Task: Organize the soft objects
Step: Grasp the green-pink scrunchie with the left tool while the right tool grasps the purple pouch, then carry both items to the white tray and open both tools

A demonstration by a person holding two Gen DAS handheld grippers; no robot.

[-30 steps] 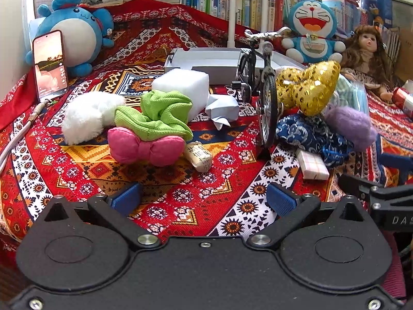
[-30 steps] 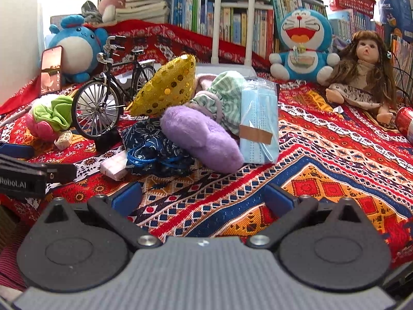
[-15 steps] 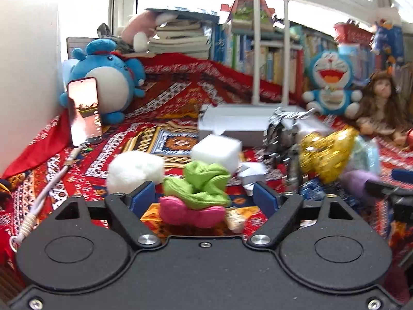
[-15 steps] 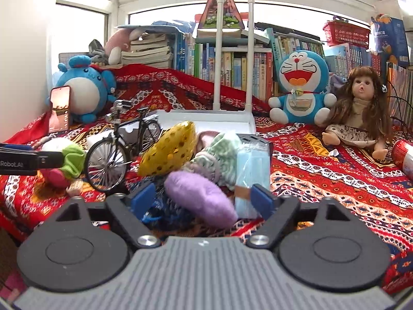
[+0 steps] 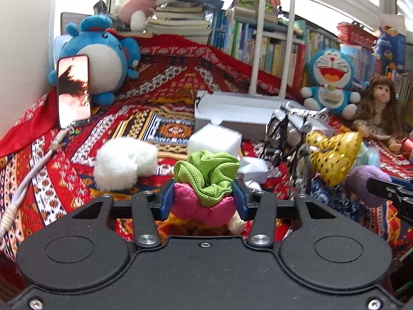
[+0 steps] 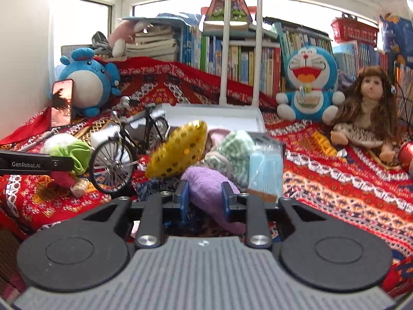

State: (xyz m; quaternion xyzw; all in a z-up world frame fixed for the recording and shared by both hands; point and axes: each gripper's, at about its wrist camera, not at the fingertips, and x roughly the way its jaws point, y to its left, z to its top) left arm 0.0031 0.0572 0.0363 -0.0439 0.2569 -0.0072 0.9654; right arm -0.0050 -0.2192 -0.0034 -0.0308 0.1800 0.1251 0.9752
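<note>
While the left gripper (image 5: pixel 204 201) is closing, its blue pads press both sides of a pink cushion (image 5: pixel 196 208) with a green cloth (image 5: pixel 206 171) bunched on top of it, low in the middle of the left wrist view. A small cream roll (image 5: pixel 236 226) peeks out just under the pink cushion. To the left of the bundle, a white fluffy pad (image 5: pixel 121 164) lies on the patterned red blanket (image 5: pixel 64 170), and a white foam block (image 5: pixel 214 140) sits just behind the green cloth. A phone (image 5: pixel 74 90) leans against a round blue plush (image 5: pixel 103 51) in the upper left of the frame.

Low in the middle of the right wrist view, the right gripper (image 6: pixel 205 201) is clenched on a purple fuzzy pouch (image 6: pixel 206 188), its jaws squeezing the near end. A dark blue cloth (image 6: pixel 152 186) lies just left of the pouch, a gold sequinned cushion (image 6: pixel 178 152) rests above it, and a green checked cloth (image 6: pixel 232 152) and a pack of light blue masks (image 6: pixel 265 168) stand just right of centre. A toy bicycle (image 6: pixel 124 152) stands upright left of the gold cushion. Behind the pile sits a white tray (image 6: pixel 214 117) with a tall white frame. A blue cat plush (image 6: pixel 309 85) and a doll (image 6: pixel 366 118) sit against the books at the upper right of the frame.
</note>
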